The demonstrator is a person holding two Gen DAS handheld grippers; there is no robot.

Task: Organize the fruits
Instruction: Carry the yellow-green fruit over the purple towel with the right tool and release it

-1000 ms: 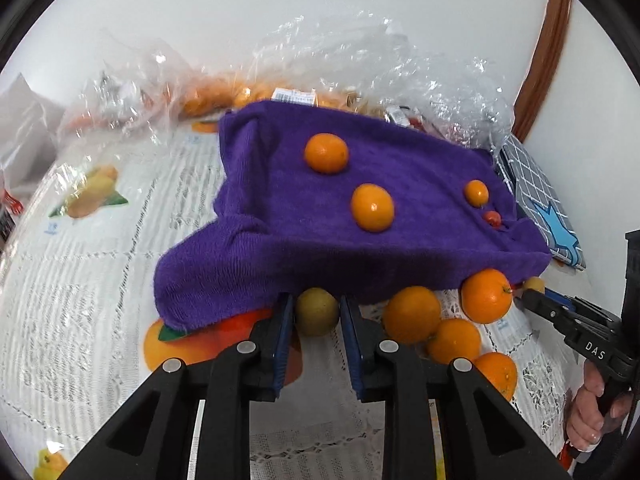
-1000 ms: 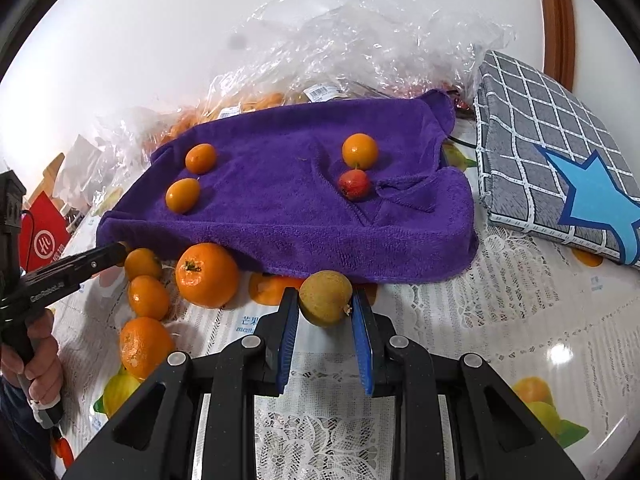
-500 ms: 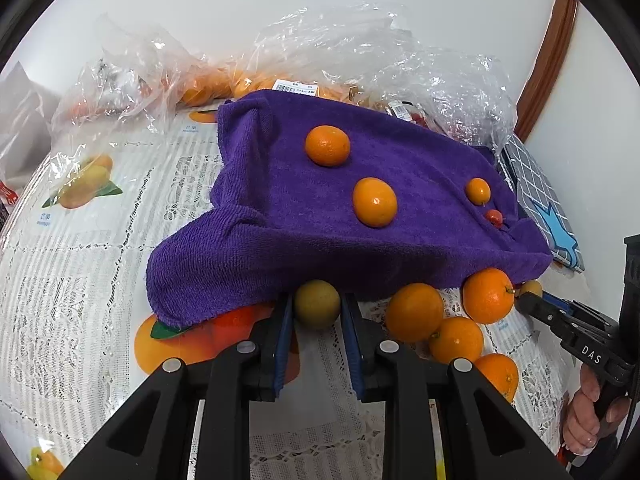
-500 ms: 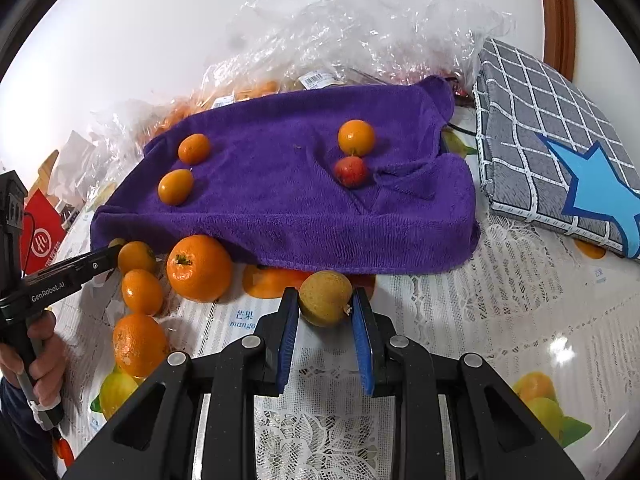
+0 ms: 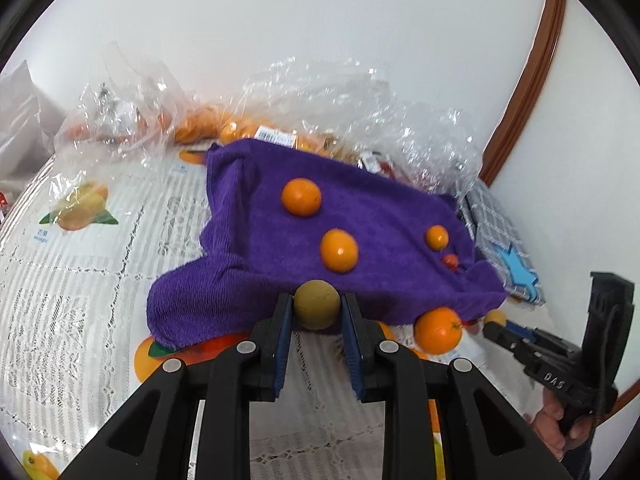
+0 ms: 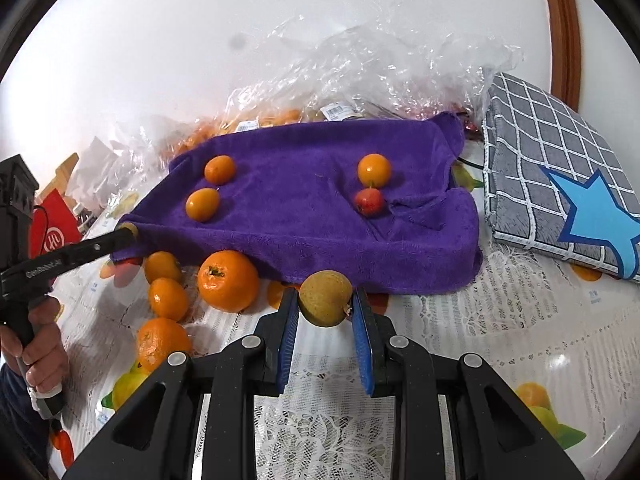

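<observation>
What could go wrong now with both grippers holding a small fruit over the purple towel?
1. The left gripper and right gripper each pinch a round brown-green fruit near the tips of the jaws; either could pop out and roll.
2. The purple towel slopes and is rumpled, so a fruit set on it may roll into the red fruit or off the edge.
3. Loose oranges crowd the towel's near edge and could get knocked.

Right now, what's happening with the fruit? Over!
Left claw shut on brown fruit. Right claw too. Four fruits on purple towel. Nothing blocking.
</observation>
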